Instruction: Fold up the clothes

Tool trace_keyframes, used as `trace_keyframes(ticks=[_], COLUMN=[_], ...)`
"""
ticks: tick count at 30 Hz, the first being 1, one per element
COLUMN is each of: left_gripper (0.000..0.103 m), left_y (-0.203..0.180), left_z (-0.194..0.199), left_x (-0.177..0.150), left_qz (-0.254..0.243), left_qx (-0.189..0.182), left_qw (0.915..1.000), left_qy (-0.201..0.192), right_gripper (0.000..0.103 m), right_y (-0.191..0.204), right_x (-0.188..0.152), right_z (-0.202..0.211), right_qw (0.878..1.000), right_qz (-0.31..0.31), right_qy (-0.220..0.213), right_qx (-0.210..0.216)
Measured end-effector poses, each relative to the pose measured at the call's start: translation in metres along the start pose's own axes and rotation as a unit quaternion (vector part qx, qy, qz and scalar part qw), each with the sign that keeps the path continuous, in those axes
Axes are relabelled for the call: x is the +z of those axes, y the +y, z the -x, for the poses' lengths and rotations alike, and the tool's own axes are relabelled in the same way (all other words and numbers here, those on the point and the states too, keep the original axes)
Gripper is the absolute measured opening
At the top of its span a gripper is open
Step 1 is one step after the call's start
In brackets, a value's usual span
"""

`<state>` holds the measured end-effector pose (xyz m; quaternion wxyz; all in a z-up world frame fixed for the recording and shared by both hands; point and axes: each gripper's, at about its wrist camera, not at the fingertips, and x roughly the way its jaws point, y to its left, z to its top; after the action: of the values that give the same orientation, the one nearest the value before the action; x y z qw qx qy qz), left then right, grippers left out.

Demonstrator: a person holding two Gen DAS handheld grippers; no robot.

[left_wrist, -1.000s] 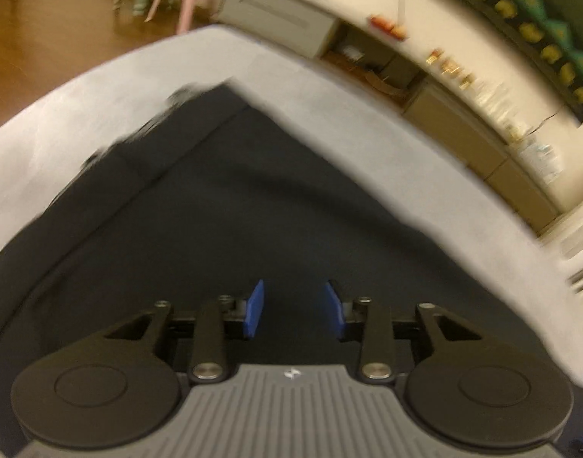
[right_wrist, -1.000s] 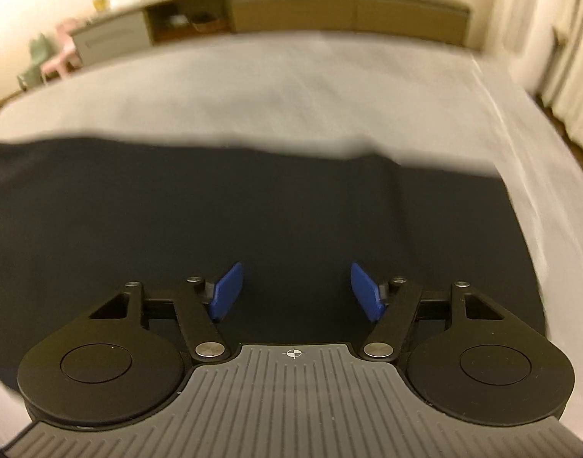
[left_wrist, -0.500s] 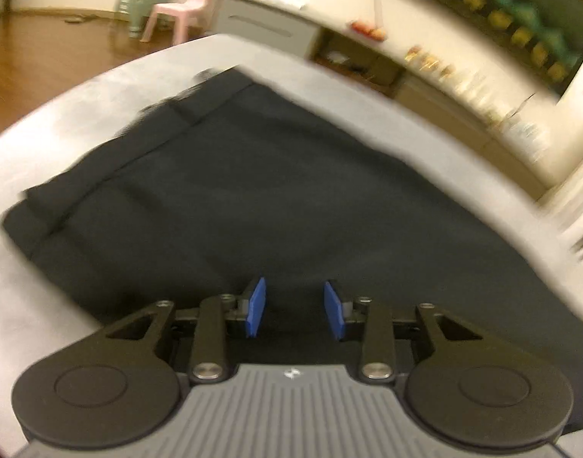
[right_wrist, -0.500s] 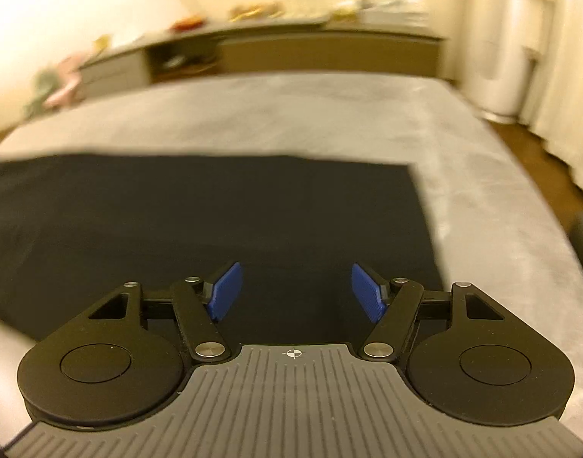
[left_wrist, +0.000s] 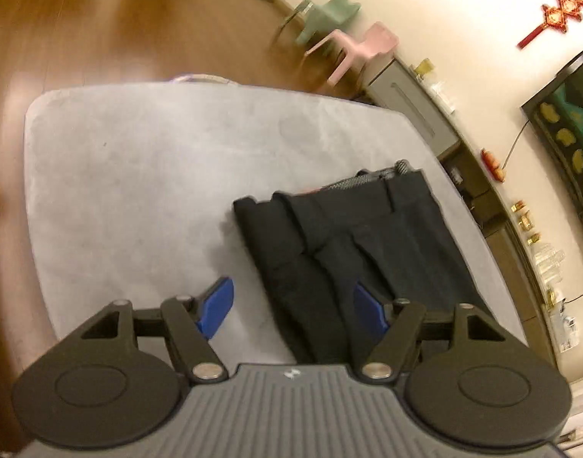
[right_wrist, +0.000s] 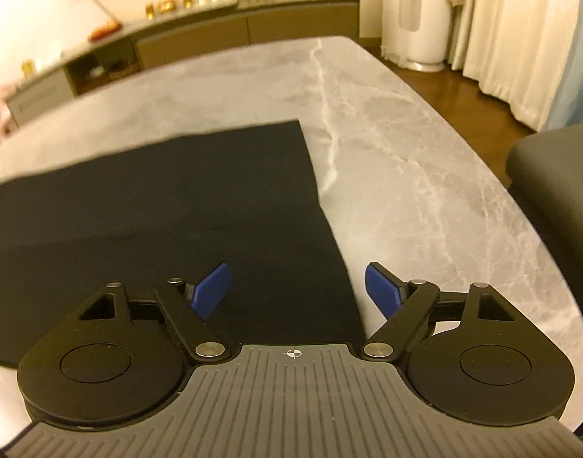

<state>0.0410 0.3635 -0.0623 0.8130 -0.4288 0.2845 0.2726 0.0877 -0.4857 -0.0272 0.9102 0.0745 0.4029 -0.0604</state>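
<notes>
Black trousers (left_wrist: pixel 367 244) — no readable label — lie folded.

Wide-spread right gripper (right_wrist: pixel 297 288) over black garment (right_wrist: pixel 169 206) edge, marble table (right_wrist: pixel 406 152)

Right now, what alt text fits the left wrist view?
Folded black trousers lie on a grey table, waistband at the far end. The open left gripper hovers above their near end, jaws empty; small chairs stand beyond.

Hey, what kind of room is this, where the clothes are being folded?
Most likely a home living or dining room: a marble-look table, a long sideboard with ornaments along the wall, small plastic chairs on a wood floor, and curtains.
</notes>
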Motion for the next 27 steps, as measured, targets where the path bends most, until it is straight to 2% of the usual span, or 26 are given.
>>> trace_keyframes(ticks=[2,7,9,10,11,12,13,15,19,21,22,24,26,27], left_gripper=[0.075,0.075,0.064,0.045,0.036,0.036,0.036,0.038,0.044,0.051,0.059,0.065,0.067,0.067], left_y=[0.001,0.004,0.006,0.01,0.013,0.015,0.017,0.015,0.003,-0.005,-0.007,-0.009,-0.011,-0.011], left_z=[-0.003,-0.014,-0.019,-0.02,-0.021,-0.022,-0.021,-0.02,-0.018,-0.011,-0.008,-0.002,-0.002,-0.002], left_x=[0.001,-0.001,-0.002,-0.004,-0.005,-0.004,-0.003,-0.002,-0.008,-0.014,-0.017,-0.022,-0.022,-0.022], left_qz=[0.012,0.039,0.05,0.05,0.049,0.052,0.055,0.031,-0.029,-0.065,-0.076,-0.088,-0.094,-0.096], left_qx=[-0.009,-0.038,-0.049,-0.044,-0.039,-0.045,-0.054,-0.049,-0.007,0.023,0.032,0.042,0.035,0.03], left_qw=[0.9999,0.9985,0.9975,0.9977,0.998,0.9975,0.9969,0.9983,0.9995,0.9974,0.9963,0.9946,0.9945,0.9945], left_qy=[0.001,0.006,0.009,0.009,0.012,0.015,0.014,0.006,-0.007,-0.022,-0.027,-0.035,-0.032,-0.029], right_gripper=[0.083,0.083,0.083,0.083,0.083,0.083,0.082,0.082,0.083,0.082,0.08,0.079,0.079,0.079], right_y=[0.0,0.033,0.047,0.053,0.062,0.076,0.091,0.122,0.184,0.215,0.23,0.261,0.292,0.295], right_x=[0.001,0.0,-0.001,-0.001,0.0,-0.002,-0.006,-0.013,-0.027,-0.034,-0.037,-0.044,-0.051,-0.053], right_z=[0.003,0.019,0.025,0.028,0.03,0.028,0.026,0.022,0.014,0.01,0.008,0.003,-0.001,-0.004], right_qw=[1.0,0.999,0.999,0.999,0.998,0.997,0.995,0.991,0.977,0.968,0.963,0.951,0.938,0.938], right_qz=[-0.009,0.016,0.027,0.032,0.039,0.054,0.072,0.108,0.179,0.214,0.231,0.265,0.299,0.301], right_qy=[-0.005,-0.021,-0.027,-0.03,-0.036,-0.037,-0.037,-0.036,-0.034,-0.033,-0.032,-0.031,-0.029,-0.026], right_qx=[-0.001,0.019,0.026,0.03,0.038,0.047,0.057,0.075,0.111,0.129,0.138,0.155,0.173,0.169])
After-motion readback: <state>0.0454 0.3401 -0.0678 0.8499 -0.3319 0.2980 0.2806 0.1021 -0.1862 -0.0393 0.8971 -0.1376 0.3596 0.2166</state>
